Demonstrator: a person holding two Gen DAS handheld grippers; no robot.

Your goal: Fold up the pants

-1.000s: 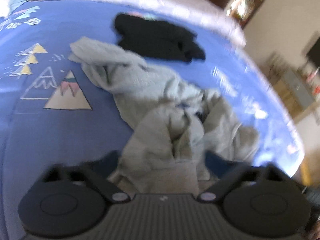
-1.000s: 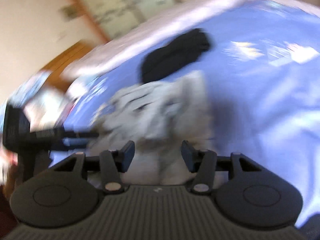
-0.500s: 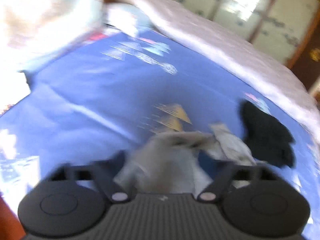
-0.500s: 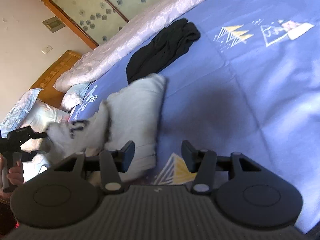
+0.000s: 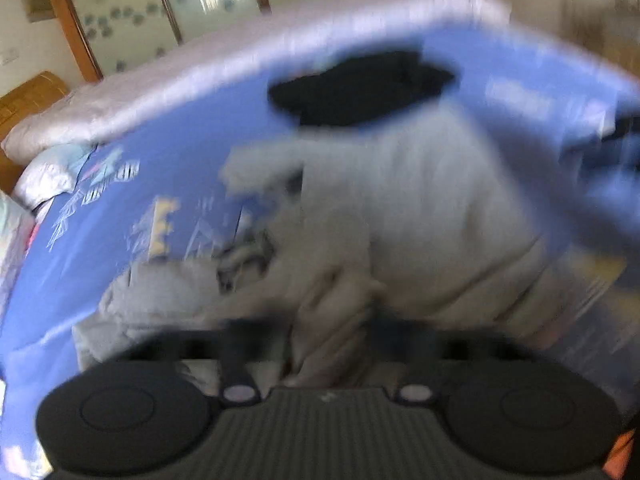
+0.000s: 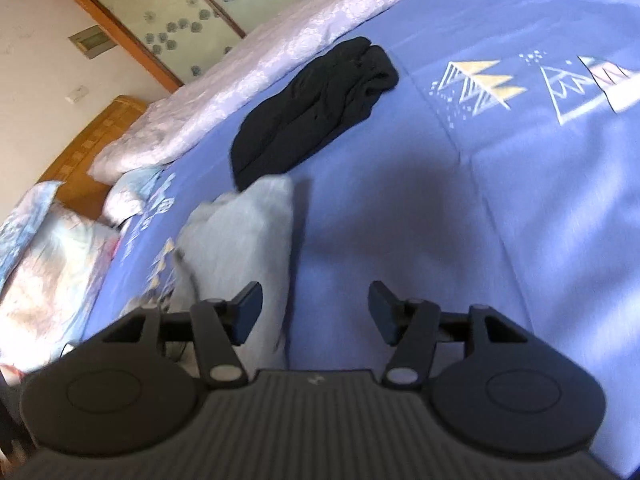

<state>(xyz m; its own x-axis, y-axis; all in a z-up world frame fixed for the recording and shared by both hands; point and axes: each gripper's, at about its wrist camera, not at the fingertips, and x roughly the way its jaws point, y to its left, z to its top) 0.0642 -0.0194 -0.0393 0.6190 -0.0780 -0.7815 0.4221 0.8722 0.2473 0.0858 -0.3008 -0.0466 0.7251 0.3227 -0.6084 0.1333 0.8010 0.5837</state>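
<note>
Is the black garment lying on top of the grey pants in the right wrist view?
No, the black garment lies on the blue sheet beyond the grey pants.

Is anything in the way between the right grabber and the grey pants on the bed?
Nothing visible is. The right gripper, its jaws opening, has only bare blue bedspread between them, and the grey pants lie right beside its left finger. The black garment lies farther back, beyond the pants.

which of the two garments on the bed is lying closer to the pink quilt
The black garment: dark, bunched, lying alone next to the pink quilt. The grey pants are pale and lie nearer the right gripper.
</note>
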